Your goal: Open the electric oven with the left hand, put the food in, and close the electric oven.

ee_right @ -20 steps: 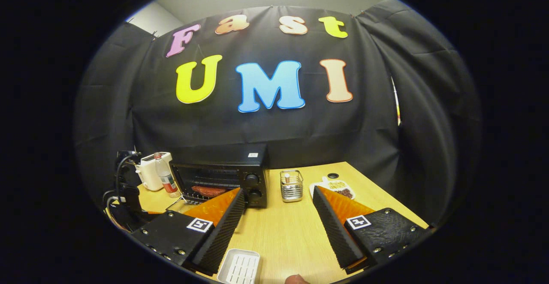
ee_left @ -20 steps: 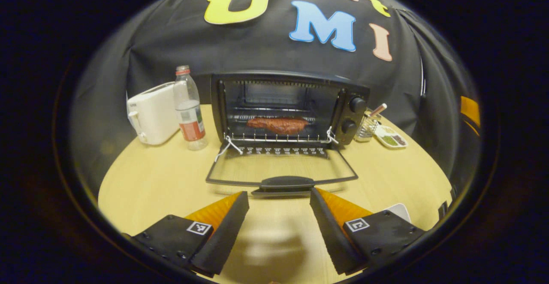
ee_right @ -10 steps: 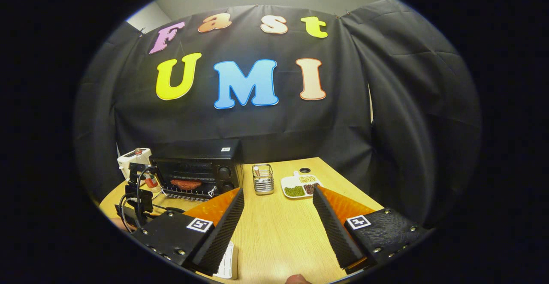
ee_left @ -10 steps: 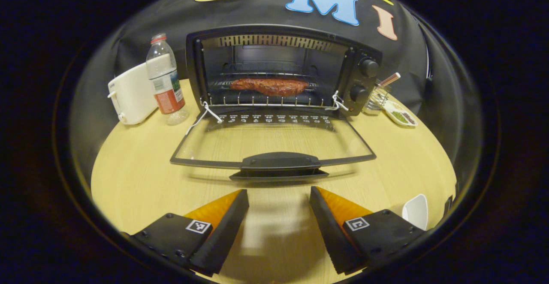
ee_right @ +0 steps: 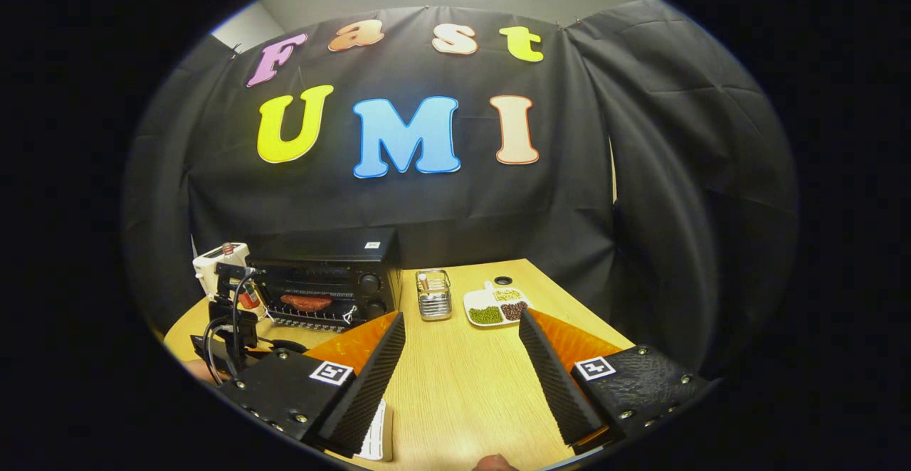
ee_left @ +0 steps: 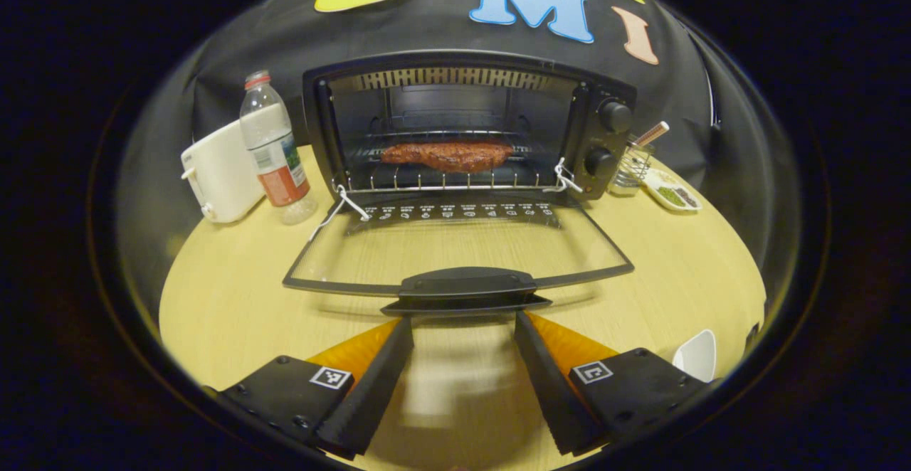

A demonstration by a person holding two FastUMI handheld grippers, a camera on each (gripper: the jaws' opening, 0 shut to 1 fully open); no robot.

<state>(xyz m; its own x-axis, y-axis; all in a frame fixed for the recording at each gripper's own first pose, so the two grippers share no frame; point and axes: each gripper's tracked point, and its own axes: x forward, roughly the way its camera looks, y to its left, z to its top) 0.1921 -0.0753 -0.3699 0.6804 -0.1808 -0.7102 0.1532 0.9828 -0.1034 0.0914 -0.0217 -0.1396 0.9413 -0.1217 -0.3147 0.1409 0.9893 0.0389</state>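
Observation:
The black electric oven [ee_left: 601, 136] stands open at the back of the round table, its glass door [ee_left: 455, 247] folded down flat. A brown piece of meat [ee_left: 447, 155] lies on the wire rack inside. My left gripper [ee_left: 462, 321] is open, its fingertips just in front of and slightly under the door's black handle [ee_left: 466, 284], one on each side. My right gripper [ee_right: 461, 321] is open and empty over the table, well to the right of the oven [ee_right: 327, 279]. The left gripper [ee_right: 228, 314] with its cables shows at the left of the right gripper view.
A white toaster [ee_left: 217, 172] and a plastic bottle [ee_left: 274, 151] stand left of the oven. A wire holder [ee_left: 630, 165] and a divided dish of beans [ee_left: 672, 193] sit to its right. A white tray [ee_left: 694, 353] lies near the table's front right edge.
My left gripper has moved in toward the open oven until its fingertips reach the door handle. The right gripper swung slightly right, then held still. The meat stays on the rack.

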